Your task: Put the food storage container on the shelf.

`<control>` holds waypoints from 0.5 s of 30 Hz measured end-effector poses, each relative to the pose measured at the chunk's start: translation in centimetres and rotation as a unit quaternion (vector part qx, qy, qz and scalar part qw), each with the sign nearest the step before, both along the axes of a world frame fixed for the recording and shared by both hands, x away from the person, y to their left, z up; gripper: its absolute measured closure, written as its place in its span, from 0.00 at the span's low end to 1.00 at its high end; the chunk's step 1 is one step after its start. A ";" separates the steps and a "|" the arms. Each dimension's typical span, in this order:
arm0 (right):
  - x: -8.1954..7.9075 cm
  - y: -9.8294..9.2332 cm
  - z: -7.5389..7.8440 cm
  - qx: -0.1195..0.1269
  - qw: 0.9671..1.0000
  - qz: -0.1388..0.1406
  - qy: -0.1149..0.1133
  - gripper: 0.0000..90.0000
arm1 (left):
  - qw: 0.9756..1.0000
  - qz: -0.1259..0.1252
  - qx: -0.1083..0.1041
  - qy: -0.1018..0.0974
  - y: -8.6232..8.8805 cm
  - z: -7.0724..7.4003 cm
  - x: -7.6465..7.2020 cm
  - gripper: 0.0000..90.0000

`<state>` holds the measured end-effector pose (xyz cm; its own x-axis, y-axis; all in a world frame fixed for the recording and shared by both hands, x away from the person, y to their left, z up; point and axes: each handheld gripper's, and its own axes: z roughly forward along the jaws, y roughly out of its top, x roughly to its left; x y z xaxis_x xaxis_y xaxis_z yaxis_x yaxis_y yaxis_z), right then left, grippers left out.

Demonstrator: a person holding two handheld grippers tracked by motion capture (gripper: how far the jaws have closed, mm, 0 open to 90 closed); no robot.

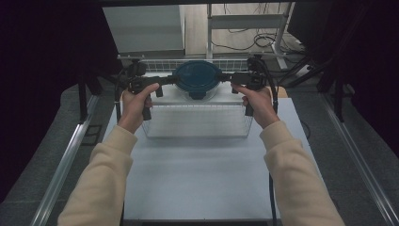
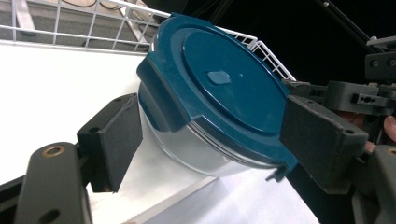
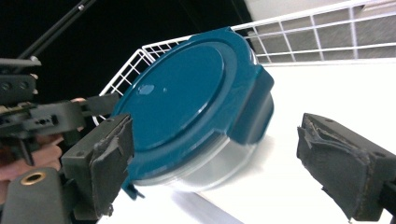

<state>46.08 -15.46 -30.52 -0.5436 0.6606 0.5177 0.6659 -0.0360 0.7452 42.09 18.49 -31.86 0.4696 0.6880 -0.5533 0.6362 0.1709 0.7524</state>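
In the high view, a bowl (image 1: 197, 89) with a blue lid (image 1: 197, 75) is being seen in a white wire basket (image 1: 197, 123) at the far end of the table (image 1: 202, 174). The left claw (image 1: 170, 80) is being held at the lid's left edge and the right claw (image 1: 226, 78) at its right edge, each gripped by a hand (image 1: 136, 104) in a cream sleeve (image 1: 101, 181). How wide the jaws are standing cannot be told from here.

In the left gripper view, the left claw (image 2: 212, 135) is being shown with its jaws apart. The bowl (image 2: 196, 154) and its lid (image 2: 219, 84) are lying between them. The left pad is standing just clear of the lid's side latch, with white showing between them. The right pad is overlapping the lid's rim near a small tab; whether it is touching cannot be told. The bowl is being seen resting on the basket's white floor, with the wire wall (image 2: 74, 28) behind it. The right claw (image 2: 308, 91) is being seen beyond the lid's far edge.

In the right gripper view, the right claw (image 3: 215, 158) is being shown wide apart. Its right pad is standing well clear of the bowl (image 3: 205, 168), while its left pad is lying just beside the lid (image 3: 187, 98), at the rim. Nothing is being clamped. The left claw (image 3: 100, 105) is being seen at the lid's far edge.
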 end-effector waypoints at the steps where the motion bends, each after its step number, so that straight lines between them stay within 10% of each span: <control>1: 0.0 0.0 0.0 0.000 1.000 0.000 0.000 0.12 | 1.000 0.000 0.000 0.000 0.0 0.0 0.0 0.23; 15: -5.6 -1.8 -1.0 -0.046 0.992 0.051 -0.110 0.13 | 0.998 -0.012 0.038 -0.055 1.0 -1.8 -5.8 0.24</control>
<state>40.51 -17.22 -31.49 -0.7030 0.6354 0.3193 0.4832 0.0974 0.8701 36.30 19.45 -33.61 0.5417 0.7138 -0.4440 0.5526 0.0957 0.8280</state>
